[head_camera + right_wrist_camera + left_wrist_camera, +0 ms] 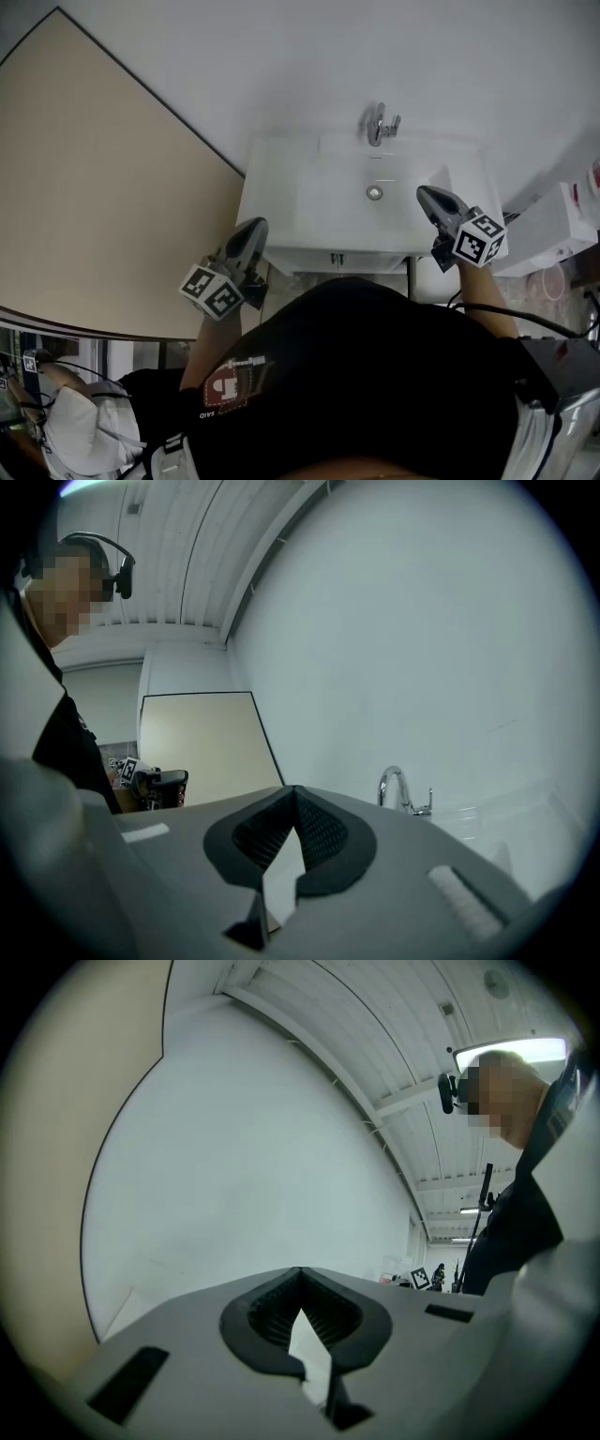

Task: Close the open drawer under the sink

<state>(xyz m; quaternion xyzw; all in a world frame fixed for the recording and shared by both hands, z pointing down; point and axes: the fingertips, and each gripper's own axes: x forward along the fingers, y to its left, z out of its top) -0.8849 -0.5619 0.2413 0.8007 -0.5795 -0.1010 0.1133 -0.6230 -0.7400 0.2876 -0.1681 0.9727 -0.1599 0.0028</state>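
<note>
Head view: looks steeply down on a white sink against a white wall, with a chrome faucet at the back rim and a round drain in the basin. Shows the drawer only as a narrow white band just under the sink's near rim, with a small metal fitting at its middle. Cannot tell how far it stands out, since a black shirt covers everything nearer. Places the left tool just beside the sink's near left corner, its marker cube nearer the body. Places the right tool above the sink's right side, right of the drain. Takes in a beige panel at the left and a white appliance at the right.

Left gripper view: looks along the left tool toward a bare white wall. Finds the jaws pressed together at the tips, with nothing pinched between the ribbed pads. Catches the person's dark shirt at the right edge.

Right gripper view: looks along the right tool, likewise pressed together and empty. Shows the faucet just right of the tips, the white wall behind it, and the beige panel at the left.
</note>
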